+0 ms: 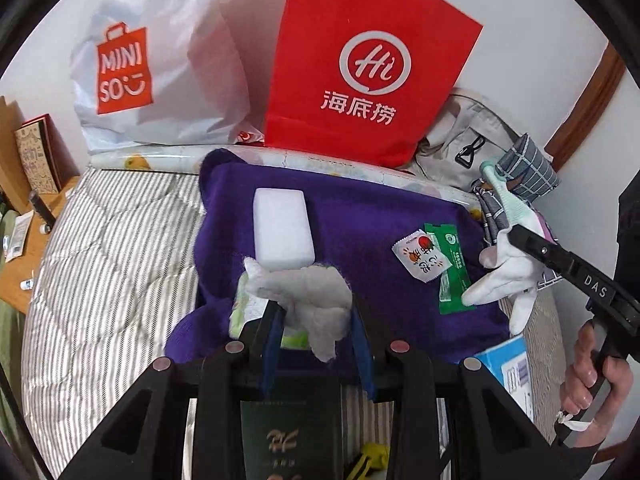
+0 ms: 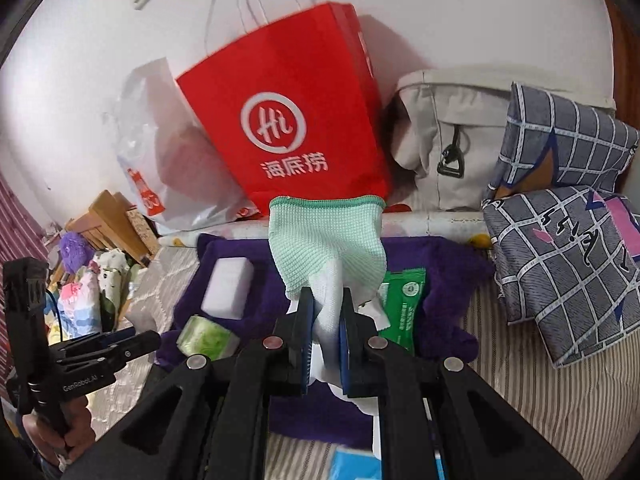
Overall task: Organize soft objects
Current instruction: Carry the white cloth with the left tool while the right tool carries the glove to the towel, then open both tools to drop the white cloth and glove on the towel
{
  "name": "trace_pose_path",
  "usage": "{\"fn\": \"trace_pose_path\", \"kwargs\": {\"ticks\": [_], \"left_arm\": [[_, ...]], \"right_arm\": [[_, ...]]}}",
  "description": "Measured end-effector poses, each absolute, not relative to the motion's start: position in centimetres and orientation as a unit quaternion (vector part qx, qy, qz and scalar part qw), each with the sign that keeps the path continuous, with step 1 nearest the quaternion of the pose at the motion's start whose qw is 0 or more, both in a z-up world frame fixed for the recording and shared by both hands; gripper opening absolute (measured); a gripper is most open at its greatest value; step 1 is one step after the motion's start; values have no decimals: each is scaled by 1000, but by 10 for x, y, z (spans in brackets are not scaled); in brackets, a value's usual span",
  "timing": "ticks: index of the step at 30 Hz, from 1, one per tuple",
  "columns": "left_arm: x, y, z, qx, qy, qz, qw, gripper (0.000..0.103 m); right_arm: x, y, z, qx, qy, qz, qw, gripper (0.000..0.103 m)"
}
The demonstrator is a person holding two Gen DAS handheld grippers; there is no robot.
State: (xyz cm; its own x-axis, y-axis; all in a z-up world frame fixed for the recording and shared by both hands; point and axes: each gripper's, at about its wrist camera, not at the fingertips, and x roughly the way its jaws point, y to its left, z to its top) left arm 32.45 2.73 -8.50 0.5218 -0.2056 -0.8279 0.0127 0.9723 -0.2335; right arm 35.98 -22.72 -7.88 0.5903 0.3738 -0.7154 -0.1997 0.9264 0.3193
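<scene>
My left gripper (image 1: 316, 306) is shut on a grey fluffy cloth (image 1: 320, 292), which hangs over the near edge of a purple towel (image 1: 360, 208). Beneath the cloth lies a green-and-white tissue pack (image 1: 242, 312). On the towel lie a white sponge block (image 1: 282, 232), a white-and-orange sachet (image 1: 420, 258) and a green sachet (image 1: 454, 276). My right gripper (image 2: 325, 320) is shut on a white glove with a mint-green cuff (image 2: 326, 240), held above the towel (image 2: 452, 280). The left wrist view shows this glove (image 1: 508, 276) at the right.
A red paper bag (image 1: 372, 64), a white plastic shopping bag (image 1: 160, 60) and a grey fabric bag (image 2: 452, 136) lean on the wall behind the towel. Checked pillows (image 2: 560, 264) lie at the right. Striped bedding (image 1: 112, 260) spreads left, with a blue box (image 1: 512, 364) near me.
</scene>
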Motion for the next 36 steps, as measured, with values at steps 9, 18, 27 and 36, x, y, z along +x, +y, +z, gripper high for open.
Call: {"fn": "trace_pose_path", "kwargs": {"ticks": [9,18,27,36], "left_arm": [[355,6,-93,-78,490,-74,865,31],[380,-3,-106,-64,497,-75,862,31],[402,-10,-119,-67,505,-86,856,32],[414,-12,-128,-80,518,-92,847,36]], "right_arm": [[381,-230,-104,109,447,157,874,13],[394,-229,-125,104,468,151,864,14],[402,-231,-142,109,489,145,853,14],[405,-223,-147,94,499,159,847,30]]}}
